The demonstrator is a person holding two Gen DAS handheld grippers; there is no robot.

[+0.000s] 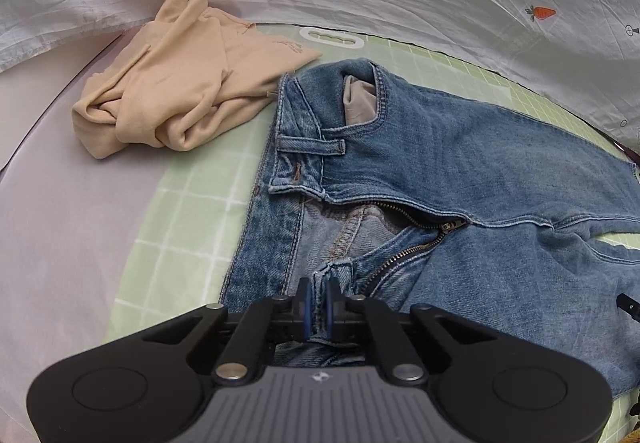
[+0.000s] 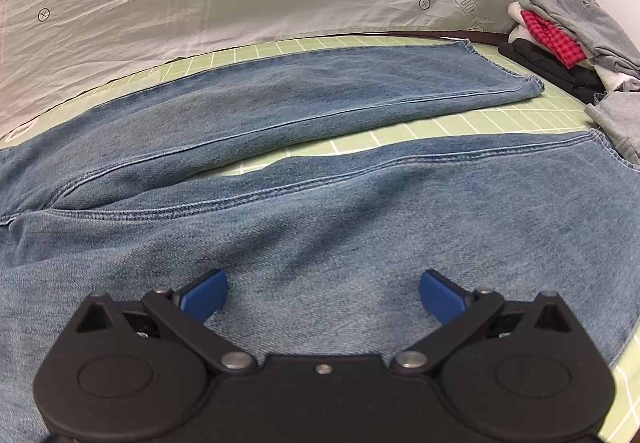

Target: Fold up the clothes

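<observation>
Jeans (image 1: 460, 163) spread flat on green grid mat (image 1: 180, 211), fly unzipped. Left hand-held gripper (image 1: 318, 303) pinched tight on waistband edge — right hand-held gripper (image 2: 324, 295) spread wide above near leg, gripping nothing.

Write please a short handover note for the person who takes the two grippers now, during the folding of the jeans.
Left gripper: shut on the jeans at the waistband by the open zipper.
Right gripper: open, over the near leg, holding nothing.
Jeans lie spread flat on the green grid mat, legs apart.
Beige garment lies bunched beside the waistband; a clothes pile sits past the leg hems.
Done: jeans laid out. Left: every fold.
</observation>
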